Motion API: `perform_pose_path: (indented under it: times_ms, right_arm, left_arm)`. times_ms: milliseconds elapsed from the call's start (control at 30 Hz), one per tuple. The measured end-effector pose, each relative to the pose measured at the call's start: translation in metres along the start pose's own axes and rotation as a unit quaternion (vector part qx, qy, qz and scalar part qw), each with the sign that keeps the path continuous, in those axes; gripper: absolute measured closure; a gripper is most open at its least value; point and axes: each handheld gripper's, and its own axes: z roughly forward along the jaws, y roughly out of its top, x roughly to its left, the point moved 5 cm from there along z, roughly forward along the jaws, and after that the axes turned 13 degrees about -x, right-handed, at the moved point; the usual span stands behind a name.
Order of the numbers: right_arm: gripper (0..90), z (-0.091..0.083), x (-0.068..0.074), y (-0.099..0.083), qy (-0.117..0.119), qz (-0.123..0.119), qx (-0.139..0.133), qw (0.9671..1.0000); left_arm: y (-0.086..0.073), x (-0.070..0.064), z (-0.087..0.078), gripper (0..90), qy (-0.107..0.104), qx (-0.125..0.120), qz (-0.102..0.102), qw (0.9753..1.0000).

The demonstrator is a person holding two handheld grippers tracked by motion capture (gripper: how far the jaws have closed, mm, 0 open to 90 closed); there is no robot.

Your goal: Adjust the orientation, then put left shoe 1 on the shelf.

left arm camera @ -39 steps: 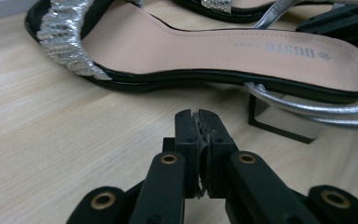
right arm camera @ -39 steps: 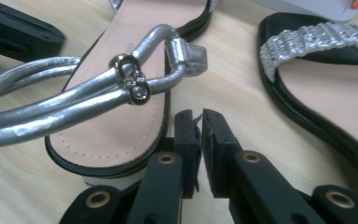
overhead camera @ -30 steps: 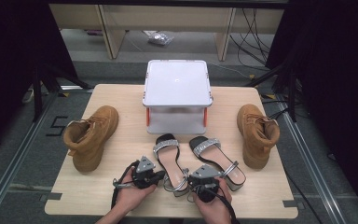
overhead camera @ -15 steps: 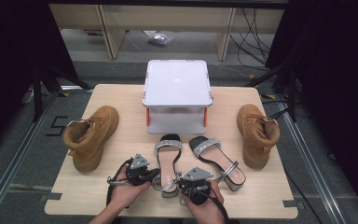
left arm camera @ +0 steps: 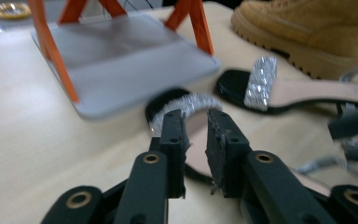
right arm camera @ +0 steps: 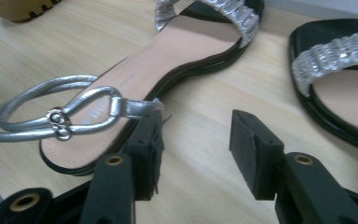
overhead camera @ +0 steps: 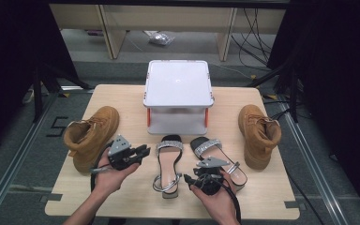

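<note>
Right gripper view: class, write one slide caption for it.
Open right tongs hover over the table beside a sandal's silver ankle strap.

Just ahead of the left gripper's [overhead camera: 143,151] fingertips [left arm camera: 173,122] lies the left sandal [overhead camera: 167,164], its toe strap directly beyond them; past that strap stands the box [overhead camera: 178,96], raised on legs, at the table's [overhead camera: 122,197] far middle; behind the left gripper, on its outer side, sits the left boot [overhead camera: 91,136]; the right gripper's [overhead camera: 186,180] fingers [right arm camera: 147,140] straddle bare tabletop between the two sandals, one finger just touching the left sandal's ankle strap; the right sandal [overhead camera: 218,154] lies beside the other finger; the right boot [overhead camera: 258,135] stands beyond it, near the table's right edge.
</note>
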Motion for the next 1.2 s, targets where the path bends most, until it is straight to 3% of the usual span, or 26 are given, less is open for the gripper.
perform_pose_path:
  times_ms: [167, 200, 267, 333, 367, 400, 533, 567, 633, 733, 833, 967, 1033, 1067, 1100, 1200]
  right_arm:
    - [50.0, -0.001, 0.006, 0.003, -0.004, 0.021, 0.014, 0.9997]
    - [50.0, -0.001, 0.006, 0.003, -0.004, 0.021, 0.014, 0.9997]
    - [48.9, 0.0, 0.006, 0.011, -0.003, 0.012, 0.013, 0.9998]
    - [46.8, 0.002, 0.008, 0.018, 0.003, 0.023, 0.025, 0.9994]
    - [47.0, 0.004, 0.009, 0.024, 0.007, 0.034, 0.032, 0.9989]
    - [47.0, 0.004, 0.009, 0.024, 0.007, 0.034, 0.032, 0.9989]
    - [47.5, 0.012, 0.013, 0.038, 0.008, 0.02, 0.032, 0.9993]
    - [48.2, 0.016, 0.016, 0.042, 0.005, 0.039, 0.048, 0.9981]
    - [48.6, 0.021, 0.018, 0.044, 0.003, 0.043, 0.062, 0.9972]
    - [49.8, 0.026, 0.021, 0.046, 0.009, 0.04, 0.073, 0.9965]
    - [49.2, 0.035, 0.026, 0.047, 0.007, 0.041, 0.083, 0.9957]
    - [47.2, 0.041, 0.029, 0.048, 0.001, 0.066, 0.096, 0.9932]
    - [45.7, 0.047, 0.033, 0.05, -0.014, 0.075, 0.113, 0.9907]
    - [45.3, 0.051, 0.031, 0.05, -0.018, 0.056, 0.114, 0.9918]
    - [44.8, 0.053, 0.032, 0.051, -0.02, 0.072, 0.123, 0.9895]
    - [41.3, 0.06, 0.031, 0.051, -0.035, 0.077, 0.131, 0.9877]
  left_arm:
    - [0.036, 0.011, 0.002, 71.3, 0.012, -0.039, 0.01, 0.9991]
    - [0.036, 0.011, 0.002, 71.3, 0.012, -0.039, 0.01, 0.9991]
    - [0.049, 0.015, 0.004, 71.3, 0.016, -0.051, 0.014, 0.9985]
    - [0.061, 0.02, 0.008, 72.1, 0.021, -0.059, 0.013, 0.9979]
    - [0.072, 0.025, 0.014, 74.1, 0.026, -0.063, 0.009, 0.9976]
    - [0.072, 0.025, 0.014, 75.4, 0.026, -0.063, 0.009, 0.9976]
    - [0.089, 0.032, 0.034, 80.2, 0.03, -0.061, 0.011, 0.9976]
    - [0.096, 0.034, 0.044, 82.9, 0.032, -0.058, 0.008, 0.9978]
    - [0.102, 0.038, 0.056, 83.9, 0.039, -0.055, 0.008, 0.9977]
    - [0.106, 0.04, 0.067, 83.9, 0.043, -0.049, 0.004, 0.9979]
    - [0.108, 0.045, 0.085, 81.3, 0.053, -0.033, 0.014, 0.9979]
    - [0.108, 0.047, 0.094, 77.6, 0.059, -0.028, 0.014, 0.9978]
    - [0.106, 0.05, 0.102, 76.2, 0.064, -0.024, 0.005, 0.9976]
    - [0.105, 0.051, 0.103, 75.0, 0.067, -0.023, 0.004, 0.9975]
    - [0.104, 0.052, 0.104, 73.6, 0.069, -0.023, 0.001, 0.9974]
    - [0.101, 0.055, 0.107, 68.2, 0.073, -0.016, -0.01, 0.9971]
